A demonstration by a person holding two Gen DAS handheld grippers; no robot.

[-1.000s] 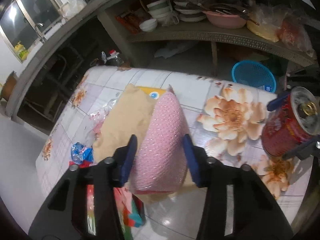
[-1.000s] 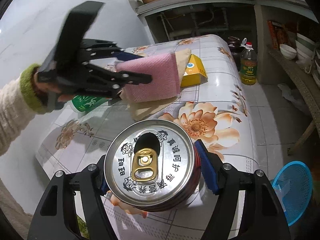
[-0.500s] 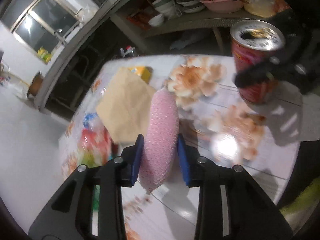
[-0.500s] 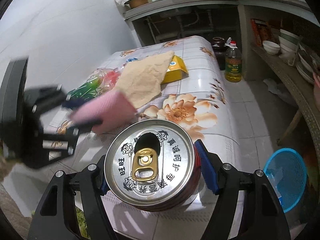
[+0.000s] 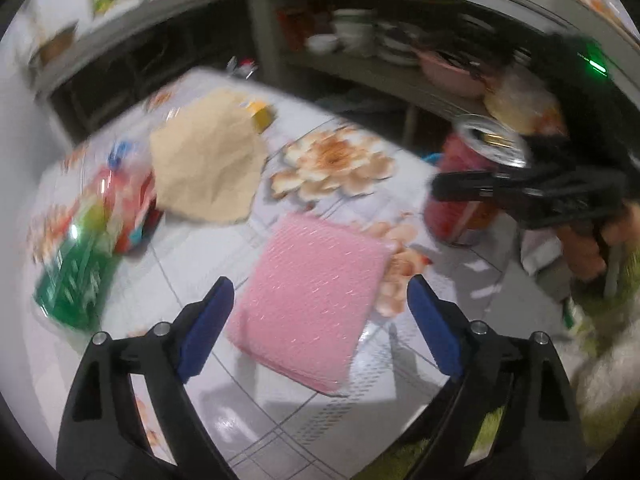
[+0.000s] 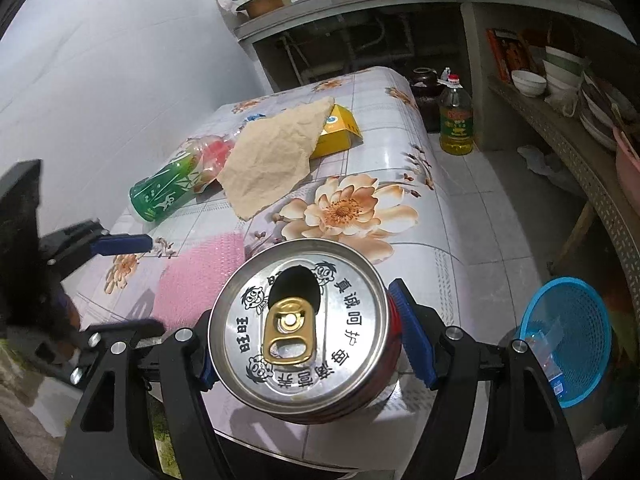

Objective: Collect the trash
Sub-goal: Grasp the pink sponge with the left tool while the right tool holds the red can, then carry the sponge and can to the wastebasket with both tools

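My left gripper (image 5: 316, 304) is open, its jaws wide apart, just behind a pink bubble-wrap pouch (image 5: 308, 300) that lies flat on the floral table (image 5: 280, 420); the pouch also shows in the right wrist view (image 6: 200, 276). My right gripper (image 6: 304, 332) is shut on a red drink can (image 6: 298, 330) with an open silver top, held above the table's near edge; the can shows in the left wrist view (image 5: 472, 184). A tan crumpled paper (image 6: 272, 160), a green plastic bottle (image 6: 168, 190) and a yellow box (image 6: 336, 132) lie further back.
A blue mesh basket (image 6: 568, 340) stands on the floor right of the table. An oil bottle (image 6: 456, 116) stands on the floor behind it. A shelf with bowls (image 6: 560, 76) runs along the right. A white wall is on the left.
My left gripper has opened and let go of the pink pouch, which now lies flat on the table. The right gripper still holds the can, almost unmoved.
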